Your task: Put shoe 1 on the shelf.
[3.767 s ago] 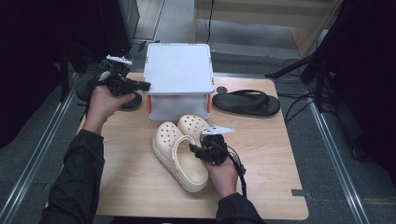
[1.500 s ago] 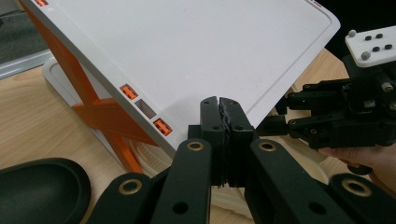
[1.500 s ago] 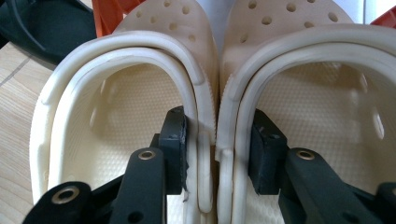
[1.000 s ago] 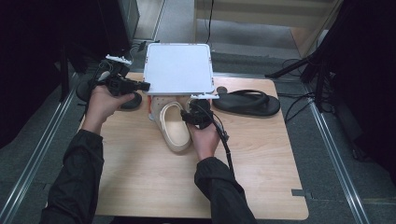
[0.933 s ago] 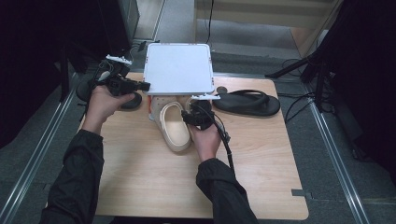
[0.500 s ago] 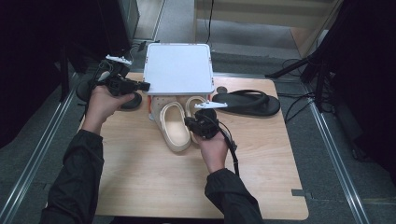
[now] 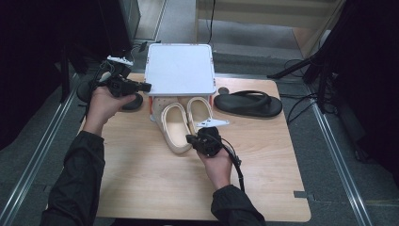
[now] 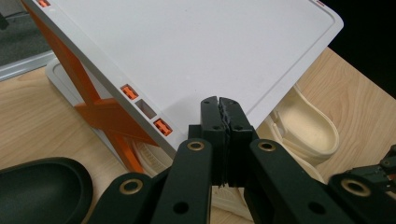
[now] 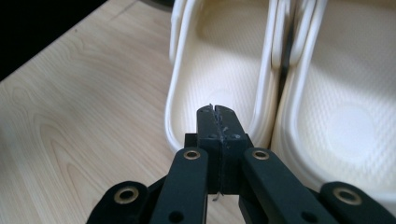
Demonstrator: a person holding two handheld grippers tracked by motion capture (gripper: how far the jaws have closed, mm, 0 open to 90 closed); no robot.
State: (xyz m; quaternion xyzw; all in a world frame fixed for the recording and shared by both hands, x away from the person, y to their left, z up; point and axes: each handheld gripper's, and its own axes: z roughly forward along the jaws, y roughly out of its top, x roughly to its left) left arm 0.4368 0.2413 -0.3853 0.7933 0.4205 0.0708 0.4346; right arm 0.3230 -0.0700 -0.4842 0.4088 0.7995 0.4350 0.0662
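Observation:
Two cream clogs [image 7: 176, 126] [image 7: 199, 111] lie side by side on the table, toes tucked under the raised white lid [image 7: 179, 68] of a box. My right gripper [image 7: 190, 139] has just closed and is shut with nothing between its jaws. In the right gripper view its tips [image 9: 215, 112] hover over the heel rim of the left clog [image 9: 219, 70], the other clog [image 9: 345, 93] beside it. My left gripper [image 7: 147, 86] is shut at the lid's left edge. In the left gripper view its tips [image 8: 219, 101] meet the tilted lid's [image 8: 187, 46] lower edge.
A black sandal [image 7: 247, 103] lies right of the box, and another black sandal [image 7: 129, 101] [image 8: 42, 186] sits left of it under my left hand. Orange struts [image 8: 100, 112] join lid and box base. Bare wood table [image 7: 141, 179] spreads in front of the clogs.
My right hand has drawn back from the box toward the table's near side and its jaws have closed. The second clog now lies uncovered beside the first. The left hand kept still.

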